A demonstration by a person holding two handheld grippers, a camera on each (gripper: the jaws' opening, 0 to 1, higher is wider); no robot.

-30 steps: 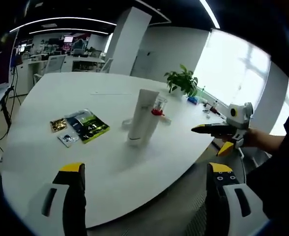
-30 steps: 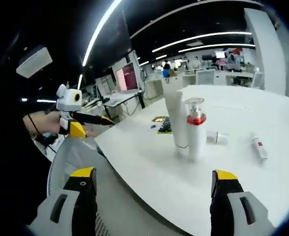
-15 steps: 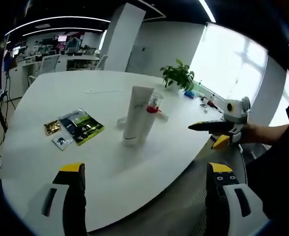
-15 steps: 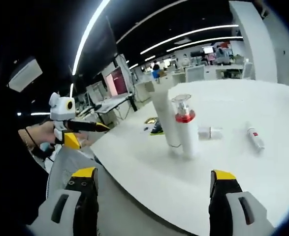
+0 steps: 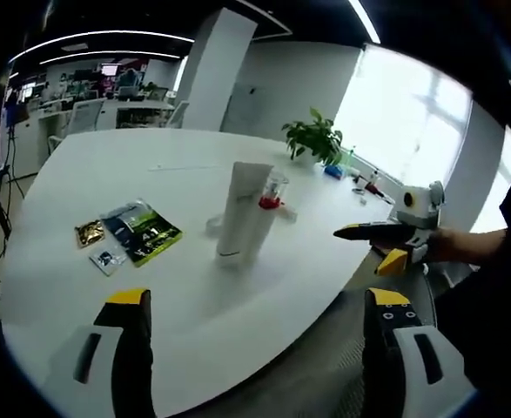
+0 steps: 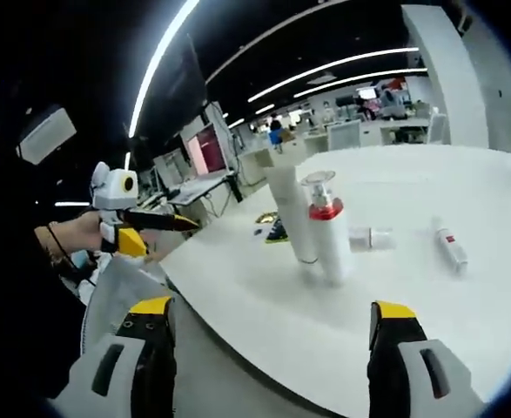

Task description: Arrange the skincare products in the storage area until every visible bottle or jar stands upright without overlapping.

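A tall white tube (image 5: 242, 213) stands upright near the middle of the white table (image 5: 81, 174), and a clear pump bottle with a red collar (image 5: 271, 196) stands upright just behind it. In the right gripper view the tube (image 6: 290, 213) and the pump bottle (image 6: 326, 228) stand side by side, close together. Beyond them a small jar (image 6: 368, 237) and a small red-labelled tube (image 6: 451, 246) lie on their sides. My left gripper (image 5: 259, 300) is open and empty at the table's near edge. My right gripper (image 6: 271, 309) is open and empty too, off the table's edge.
Several flat sachets (image 5: 137, 231) lie left of the tube. A potted plant (image 5: 316, 139) stands at the far edge. A hand holds the right gripper (image 5: 346, 232) off the table's right side. A grey chair (image 6: 107, 287) stands below the table's edge, under the left gripper (image 6: 185, 224).
Both views have shifted a little with the hands. The bottles, jar and sachets have not moved, and both grippers have stayed open.
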